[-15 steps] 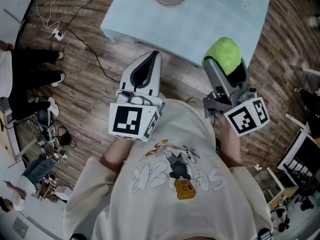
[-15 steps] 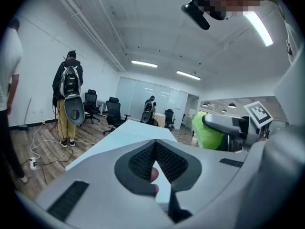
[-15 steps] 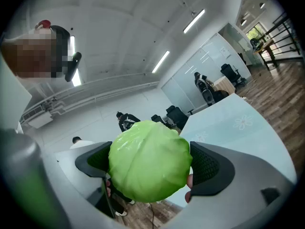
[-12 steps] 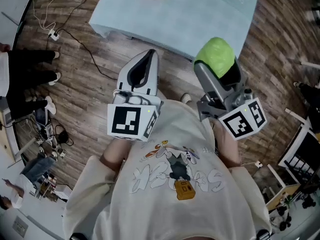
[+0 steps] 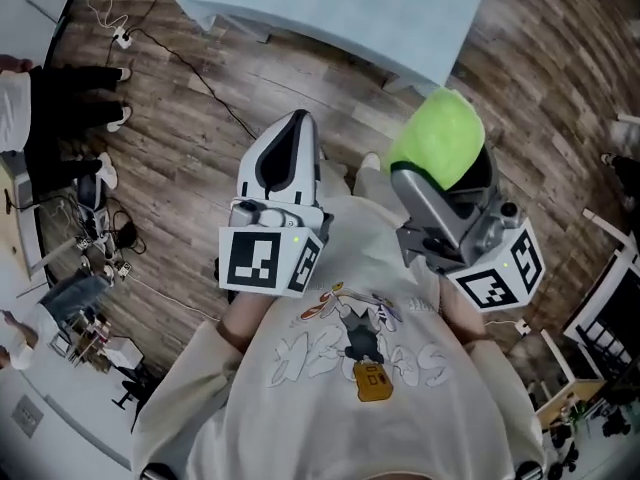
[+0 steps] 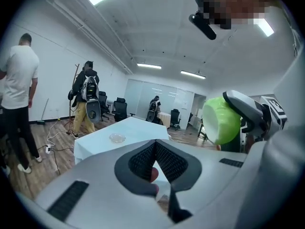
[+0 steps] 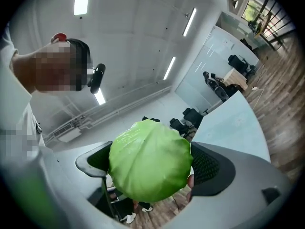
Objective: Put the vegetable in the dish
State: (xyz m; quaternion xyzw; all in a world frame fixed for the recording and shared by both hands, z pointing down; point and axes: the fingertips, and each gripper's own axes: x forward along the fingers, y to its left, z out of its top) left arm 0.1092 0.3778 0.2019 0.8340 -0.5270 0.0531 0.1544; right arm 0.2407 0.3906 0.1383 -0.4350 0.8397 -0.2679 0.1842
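- Vegetable: a round, pale-green, cabbage-like head, held off the floor in front of the person's chest, at about 2 o'clock in the head view.
- Right claw: spread wide and clamped on the vegetable, one pad on each flank and the head bulging out past both.
- Left claw: jaws pressed together with nothing between them, sitting at 9 o'clock of the right claw.
- Desk: covered in pale blue, at 12 o'clock in the head view, well apart from both claws.
- Dish: small, clear and shallow, on the desk. Only the left gripper view showed it.
- Hazard, slip: the grip looked to be at full spread on a smooth, curved surface, so a jolt or tilt on the way over could squeeze the head out onto the floor.
- Hazard, placement: the dish looked small beside the vegetable, so an off-centre or high release could let it roll off across the desk.
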